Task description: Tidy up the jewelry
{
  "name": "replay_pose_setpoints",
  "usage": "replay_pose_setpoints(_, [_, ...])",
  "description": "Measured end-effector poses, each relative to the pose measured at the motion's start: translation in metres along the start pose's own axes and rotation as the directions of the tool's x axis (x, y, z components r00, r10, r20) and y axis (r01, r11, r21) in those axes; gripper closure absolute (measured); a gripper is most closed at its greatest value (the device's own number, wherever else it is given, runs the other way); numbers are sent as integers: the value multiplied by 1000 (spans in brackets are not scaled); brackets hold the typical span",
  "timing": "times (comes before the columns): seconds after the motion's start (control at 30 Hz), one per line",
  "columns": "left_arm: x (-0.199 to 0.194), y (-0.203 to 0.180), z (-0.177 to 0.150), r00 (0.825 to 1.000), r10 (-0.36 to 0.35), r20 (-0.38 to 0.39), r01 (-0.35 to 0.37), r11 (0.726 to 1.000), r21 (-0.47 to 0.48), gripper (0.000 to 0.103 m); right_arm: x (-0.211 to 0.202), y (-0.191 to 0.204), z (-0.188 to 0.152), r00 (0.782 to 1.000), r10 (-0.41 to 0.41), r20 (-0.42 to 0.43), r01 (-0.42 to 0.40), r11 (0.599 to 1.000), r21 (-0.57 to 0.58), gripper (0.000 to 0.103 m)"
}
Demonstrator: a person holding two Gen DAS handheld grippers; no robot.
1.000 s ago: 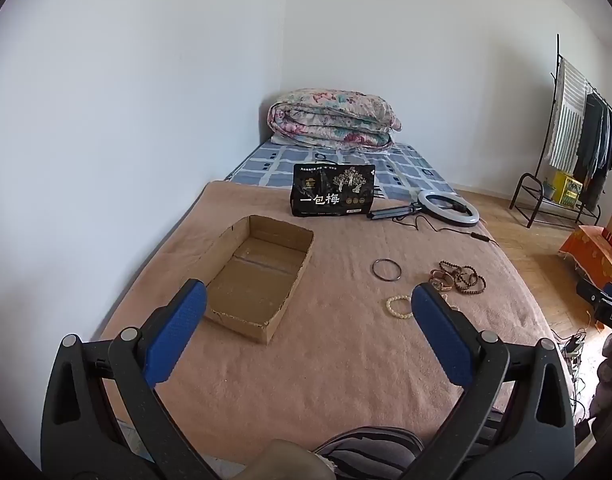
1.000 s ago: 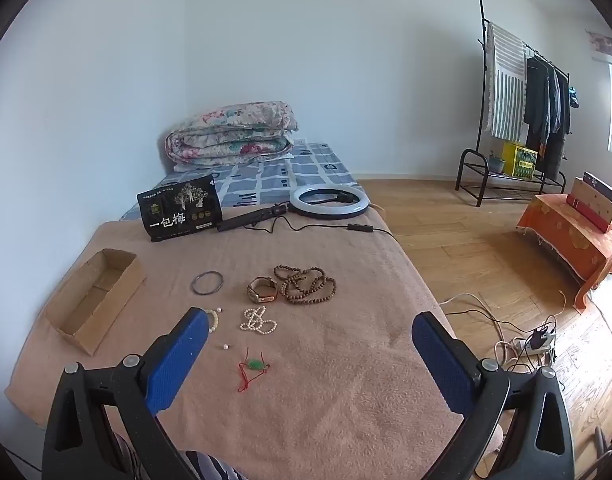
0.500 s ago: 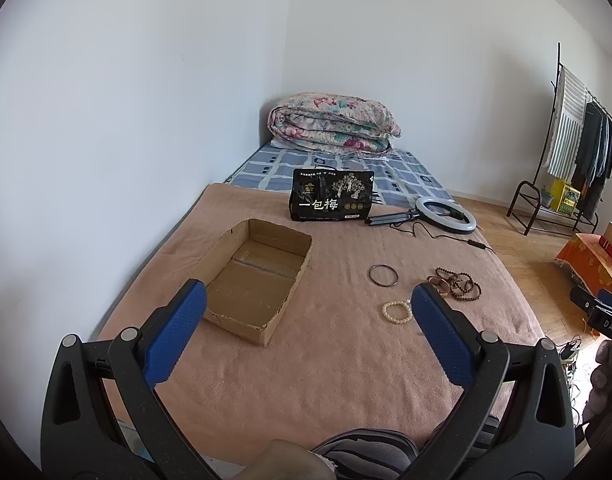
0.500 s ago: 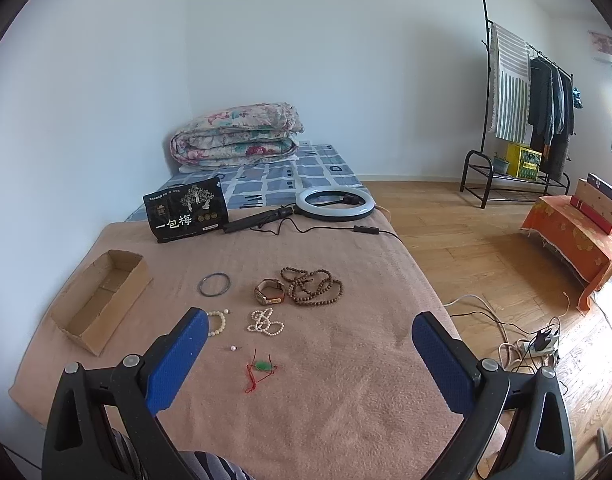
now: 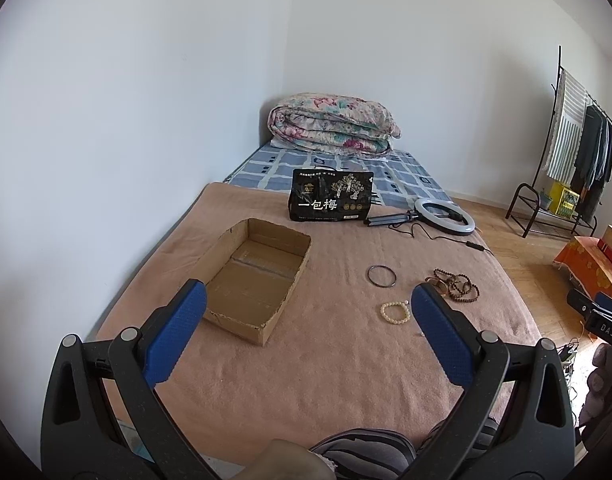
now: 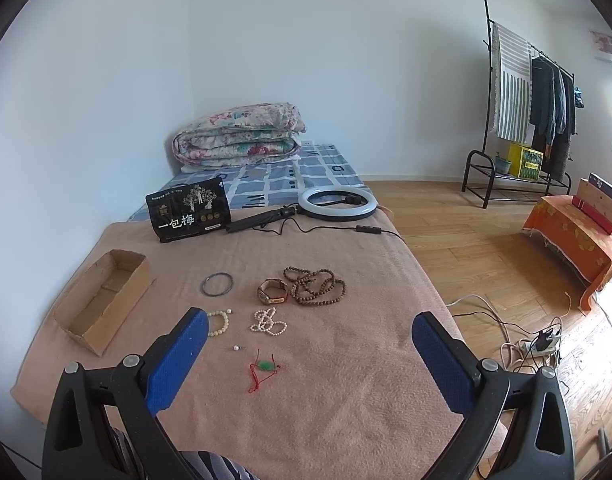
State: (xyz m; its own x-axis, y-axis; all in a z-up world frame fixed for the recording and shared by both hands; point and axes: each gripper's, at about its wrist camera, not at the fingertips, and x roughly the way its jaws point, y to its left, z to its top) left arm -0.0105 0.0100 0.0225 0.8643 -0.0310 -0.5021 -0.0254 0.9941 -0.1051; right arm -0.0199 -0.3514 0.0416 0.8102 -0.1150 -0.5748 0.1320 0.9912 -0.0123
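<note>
Here, left gripper (image 5: pixel 308 322) and right gripper (image 6: pixel 309 334) hang spread above the blanket (image 6: pixel 346 392), cardboard box (image 5: pixel 258 276) beside the wall-side edge.

A pink blanket (image 6: pixel 346 380) covers the near bed. At its 12 o'clock edge stands a black bag (image 6: pixel 189 210) with white characters; just to its 3 o'clock lies a ring light (image 6: pixel 337 200) with a cable. Farther at 12 o'clock, a folded quilt (image 6: pixel 238 136) rests on a checked sheet (image 6: pixel 290 178). At 2 o'clock stands a clothes rack (image 6: pixel 522 112); an orange-draped table (image 6: pixel 566 232) sits at 3 o'clock.
</note>
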Motion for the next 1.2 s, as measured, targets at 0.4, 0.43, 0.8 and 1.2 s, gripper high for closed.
replay_pose_setpoints(0.4, [0,2,-2,1000,-2,-1,2,1000,-3,0,1,-3,0,1000,1,-3,-1,1000,3,0])
replay_pose_setpoints(0.43, [2,2,-3,1000,-3,0,3,1000,-4,0,1,-2,0,1000,1,-2,-1,1000,2,0])
replay_pose_setpoints(0.8, [-1,2,-1,1000,-2,-1,2,1000,-6,0,1,-1,-2,1000,6,-10,-6,1000,-1,0])
replay_pose_setpoints(1.2, [0,4,-2,1000,-5,-3,5,1000,-9,0,5,0,-2,1000,3,-25,-3,1000,3,0])
